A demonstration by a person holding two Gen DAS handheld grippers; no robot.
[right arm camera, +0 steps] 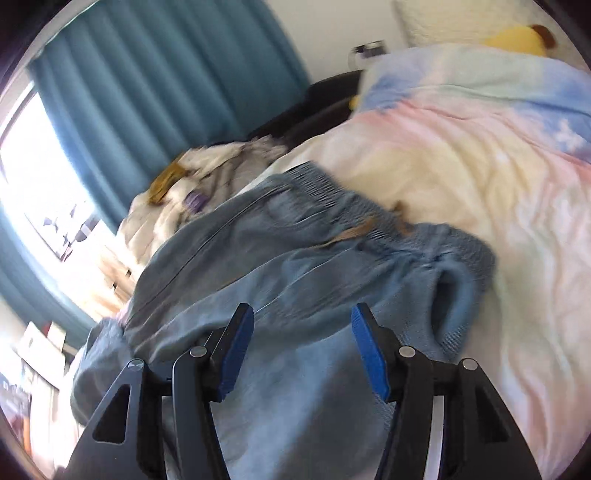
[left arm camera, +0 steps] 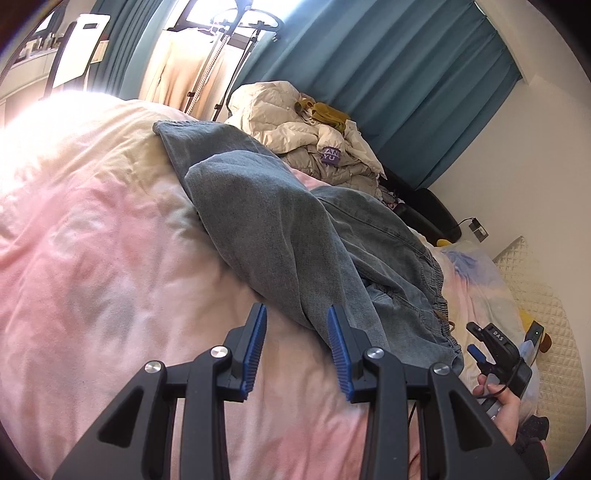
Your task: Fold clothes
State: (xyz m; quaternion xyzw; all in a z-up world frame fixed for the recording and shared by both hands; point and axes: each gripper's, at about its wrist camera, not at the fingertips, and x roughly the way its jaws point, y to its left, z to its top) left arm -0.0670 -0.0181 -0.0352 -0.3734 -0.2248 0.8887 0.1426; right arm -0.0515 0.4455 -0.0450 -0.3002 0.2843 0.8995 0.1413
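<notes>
A pair of blue jeans (left arm camera: 266,221) lies crumpled across a pink and cream bed cover (left arm camera: 92,240), one leg doubled over the other. My left gripper (left arm camera: 296,308) hovers at the near edge of the folded leg, its jaws apart and nothing between the blue pads. My right gripper (left arm camera: 480,339), held in a hand, sits by the elastic waistband (left arm camera: 432,280). The right wrist view is blurred. It shows the jeans (right arm camera: 295,258) and their waistband (right arm camera: 332,199) under my right gripper (right arm camera: 303,307), whose jaws stand wide and grip nothing.
A heap of cream padded jacket (left arm camera: 303,122) with a mustard cloth lies past the jeans. Teal curtains (left arm camera: 388,74) and a clothes rack (left arm camera: 236,44) stand behind the bed. A yellow plush toy (right arm camera: 517,35) lies near the quilted headboard (left arm camera: 535,295).
</notes>
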